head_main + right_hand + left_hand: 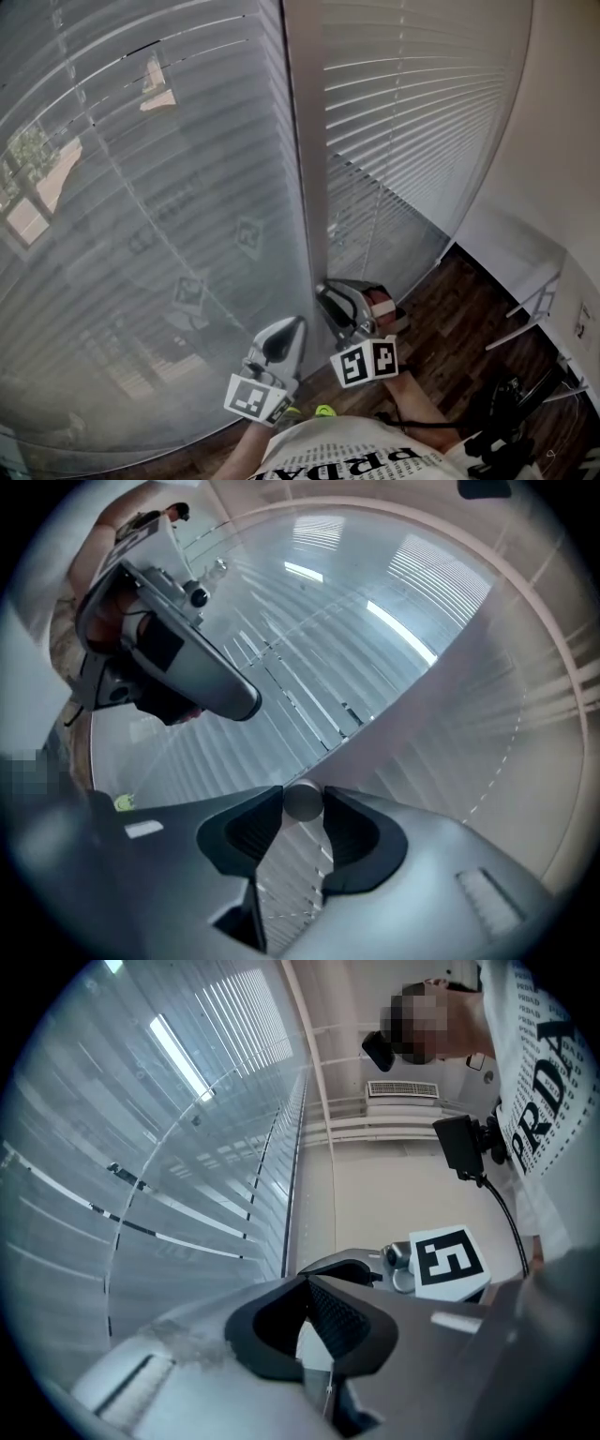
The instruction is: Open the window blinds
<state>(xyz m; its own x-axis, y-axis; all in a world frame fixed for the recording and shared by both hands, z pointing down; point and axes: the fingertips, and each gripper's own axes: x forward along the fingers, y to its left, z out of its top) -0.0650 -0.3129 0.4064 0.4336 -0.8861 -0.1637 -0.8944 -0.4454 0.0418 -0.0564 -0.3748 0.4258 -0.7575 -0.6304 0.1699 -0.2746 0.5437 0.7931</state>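
At the head view's lower centre, the right gripper (330, 295) clamps the tilt wand (302, 801) of the window blinds (403, 112). Beside it, the left gripper (292, 328) is closed tip to tip.

Only the round end of the rod (303, 801) is showing between the right gripper's (302, 808) jaws; where the rest runs, I cannot tell. The blinds (141, 187) are running off the head view's top and left edges, and its bottom edge is cutting off the person's shirt (356, 459).
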